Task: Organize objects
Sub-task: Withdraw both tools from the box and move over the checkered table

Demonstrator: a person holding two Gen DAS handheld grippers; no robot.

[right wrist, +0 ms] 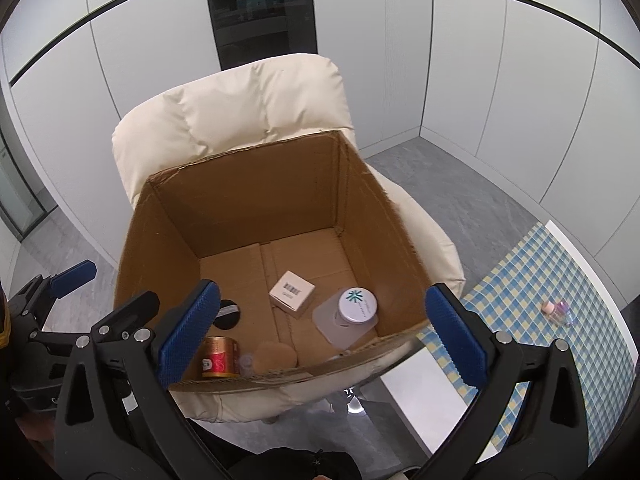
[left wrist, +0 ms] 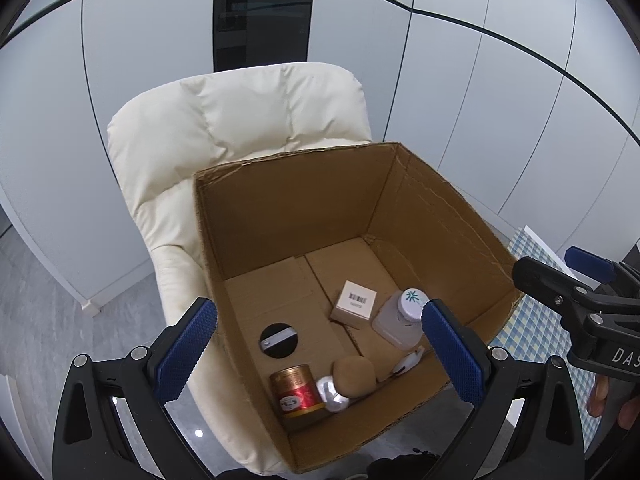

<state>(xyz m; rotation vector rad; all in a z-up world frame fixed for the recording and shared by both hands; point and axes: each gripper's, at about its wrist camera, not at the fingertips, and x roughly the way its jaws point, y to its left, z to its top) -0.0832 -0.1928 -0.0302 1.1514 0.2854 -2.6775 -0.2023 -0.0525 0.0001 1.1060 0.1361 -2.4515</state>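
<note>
An open cardboard box (left wrist: 288, 208) (right wrist: 160, 248) rests on a cream padded chair (left wrist: 224, 120) (right wrist: 248, 100). On its floor lie a small white carton with a barcode (left wrist: 354, 304) (right wrist: 291, 293), a clear bottle with a white cap (left wrist: 400, 316) (right wrist: 348, 314), a black round lid (left wrist: 279, 340) (right wrist: 228, 314), a red and gold can (left wrist: 297, 390) (right wrist: 219, 358), a tan round puff (left wrist: 354, 376) (right wrist: 276, 356) and a silvery piece (left wrist: 334, 394). My left gripper (left wrist: 316, 352) hovers open above the box's near edge, empty. My right gripper (right wrist: 324, 332) is open and empty too.
A table with a blue and yellow checked cloth (right wrist: 520, 288) (left wrist: 536, 320) stands right of the chair, with a small clear bottle with a pink cap (right wrist: 558, 312) on it. White wall panels (right wrist: 500, 80) surround the grey floor (right wrist: 472, 200). A hand (left wrist: 612, 400) holds the right gripper's handle.
</note>
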